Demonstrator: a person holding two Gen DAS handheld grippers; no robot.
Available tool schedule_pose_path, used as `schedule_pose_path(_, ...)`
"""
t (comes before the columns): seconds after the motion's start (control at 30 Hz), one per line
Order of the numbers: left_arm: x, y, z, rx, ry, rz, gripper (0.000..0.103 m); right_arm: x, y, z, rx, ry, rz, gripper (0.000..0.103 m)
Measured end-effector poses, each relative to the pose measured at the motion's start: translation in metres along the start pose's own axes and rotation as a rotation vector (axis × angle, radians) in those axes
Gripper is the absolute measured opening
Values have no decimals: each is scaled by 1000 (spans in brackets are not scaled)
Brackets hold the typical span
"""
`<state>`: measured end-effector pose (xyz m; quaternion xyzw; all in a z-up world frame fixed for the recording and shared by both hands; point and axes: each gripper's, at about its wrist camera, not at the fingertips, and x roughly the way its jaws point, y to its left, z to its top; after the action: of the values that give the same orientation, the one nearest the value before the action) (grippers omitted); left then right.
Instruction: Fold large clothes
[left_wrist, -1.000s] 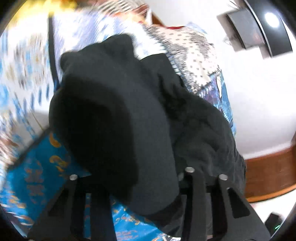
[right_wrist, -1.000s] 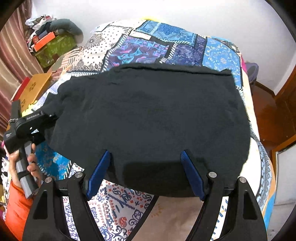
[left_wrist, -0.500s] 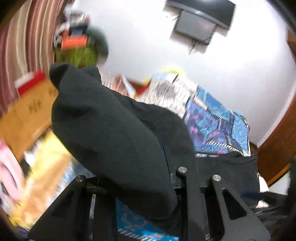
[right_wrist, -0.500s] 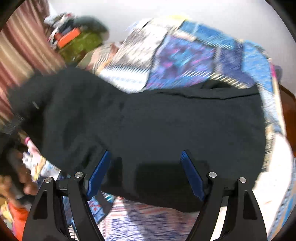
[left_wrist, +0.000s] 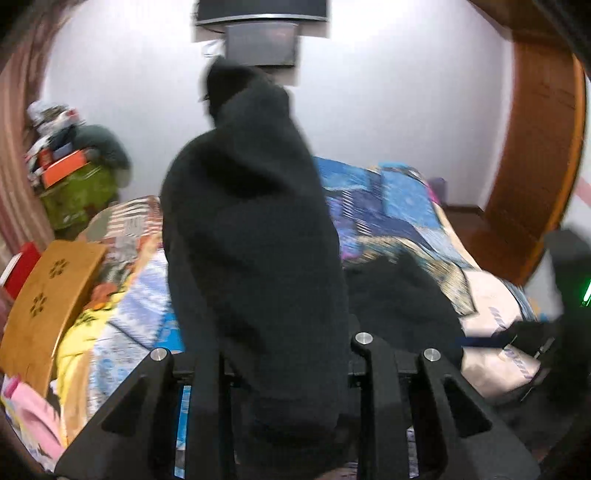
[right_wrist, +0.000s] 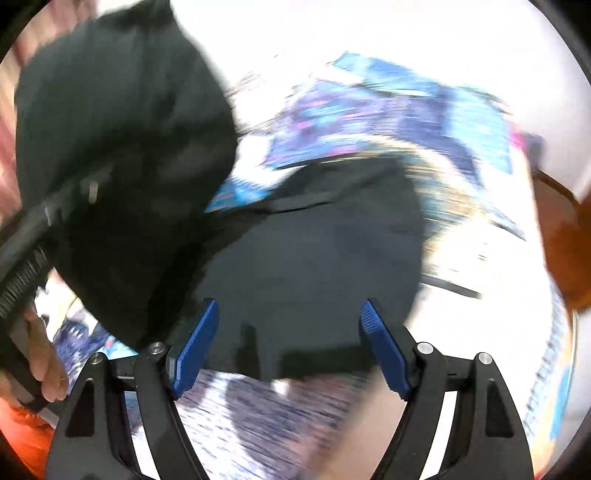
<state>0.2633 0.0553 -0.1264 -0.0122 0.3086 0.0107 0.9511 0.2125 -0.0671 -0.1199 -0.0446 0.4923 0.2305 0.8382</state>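
Taking the bed (left_wrist: 399, 206) as the landmark: the garment (left_wrist: 255, 258) partly lies on its near half, and one part rises up from the left gripper (left_wrist: 284, 387), whose fingers are closed on it, standing above the bed's left side. The right gripper (right_wrist: 288, 347) hovers over the bed's near edge, fingers spread wide, the flat part of the garment (right_wrist: 314, 258) just beyond them. A wooden board (left_wrist: 48, 306) leans at the bed's left edge, and a heap of boxes (left_wrist: 70, 173) stands further back on that side against the wall. A screen (left_wrist: 262, 33) hangs on the wall behind the bed. A wooden frame (left_wrist: 535, 147) stands right of the bed.
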Motion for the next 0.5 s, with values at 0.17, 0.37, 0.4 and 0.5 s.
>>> schedule_pose_path(0.17, 26, -61, -15, 100, 99, -115, 29, -37, -69, -18, 155, -52, -83, 76)
schedule_pose_path(0.37, 62, -93, -46, 113, 275, -166, 36, -57, -103, -41, 270, -77, -55, 76)
schedule_pose_path(0.4, 59, -96, -47, 136, 272, -150, 39, -61, -103, -44, 274, -79, -50, 76)
schedule_pose_path(0.5, 54, -91, -42, 127, 302, -181, 50, -63, -102, -43, 271, -88, -33, 76)
